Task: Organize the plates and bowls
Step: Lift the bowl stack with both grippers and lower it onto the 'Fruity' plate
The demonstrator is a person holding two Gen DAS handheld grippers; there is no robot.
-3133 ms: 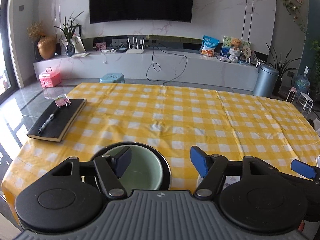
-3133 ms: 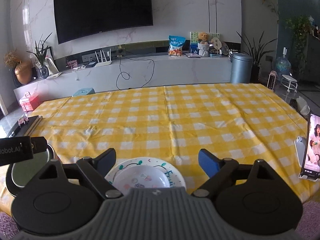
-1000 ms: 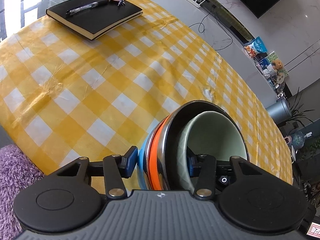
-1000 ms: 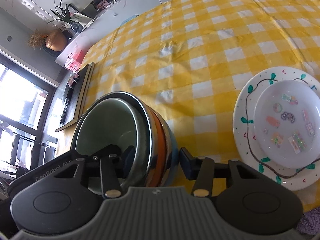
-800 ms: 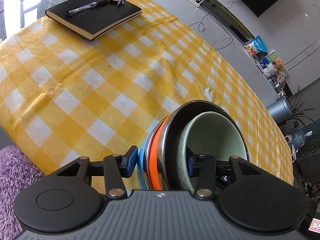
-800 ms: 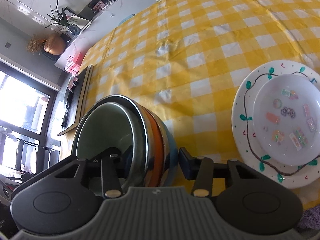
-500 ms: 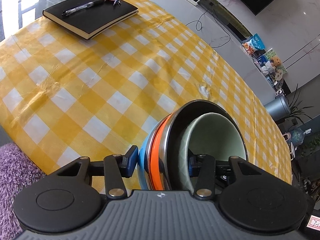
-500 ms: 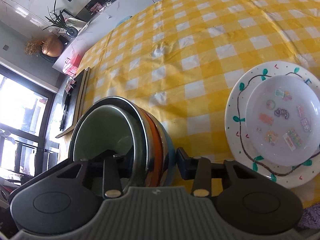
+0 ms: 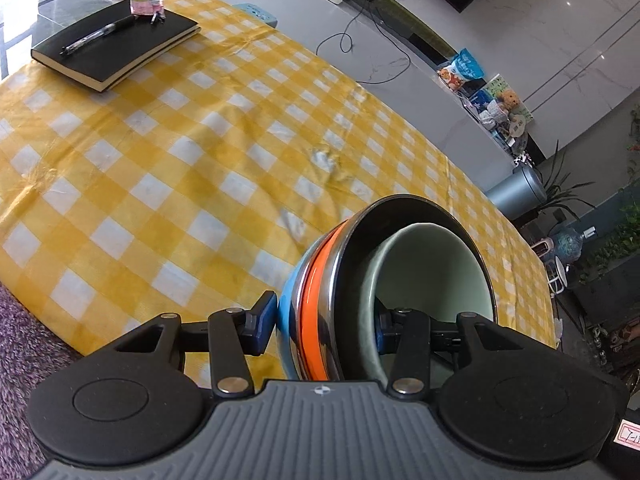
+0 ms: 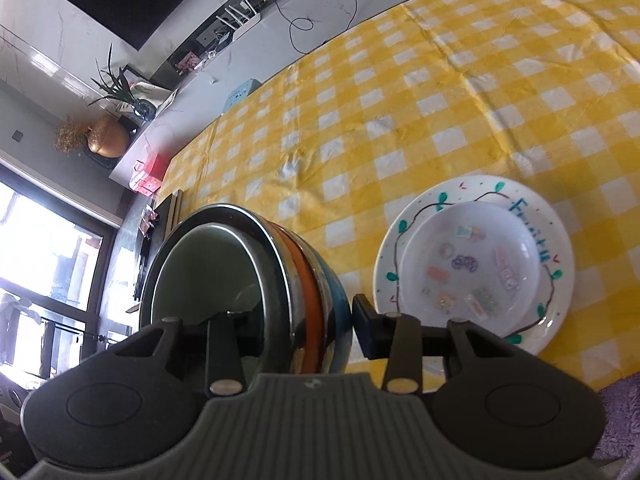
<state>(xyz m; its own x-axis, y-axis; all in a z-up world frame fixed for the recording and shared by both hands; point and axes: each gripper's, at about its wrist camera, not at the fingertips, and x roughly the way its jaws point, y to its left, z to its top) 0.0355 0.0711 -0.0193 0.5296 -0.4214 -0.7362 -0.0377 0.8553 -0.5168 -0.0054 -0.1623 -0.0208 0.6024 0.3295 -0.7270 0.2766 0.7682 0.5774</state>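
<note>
Both grippers clamp one nested bowl stack, tipped on its side over the table edge.

The left gripper (image 9: pixel 324 330) and right gripper (image 10: pixel 304 330) each pinch the bowl stack (image 9: pixel 320 304) across its walls: one finger inside the pale green bowl (image 9: pixel 436 276), one on the blue outer bowl. It seems lifted off the yellow checked tablecloth (image 9: pixel 168 168). The painted plate (image 10: pixel 416 220) carrying a white bowl (image 10: pixel 468 268) lies just beside it.

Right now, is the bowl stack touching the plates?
Apart. The right wrist view shows yellow checked cloth between the bowl stack, gripped by both grippers, and the plates lying on the table.
</note>
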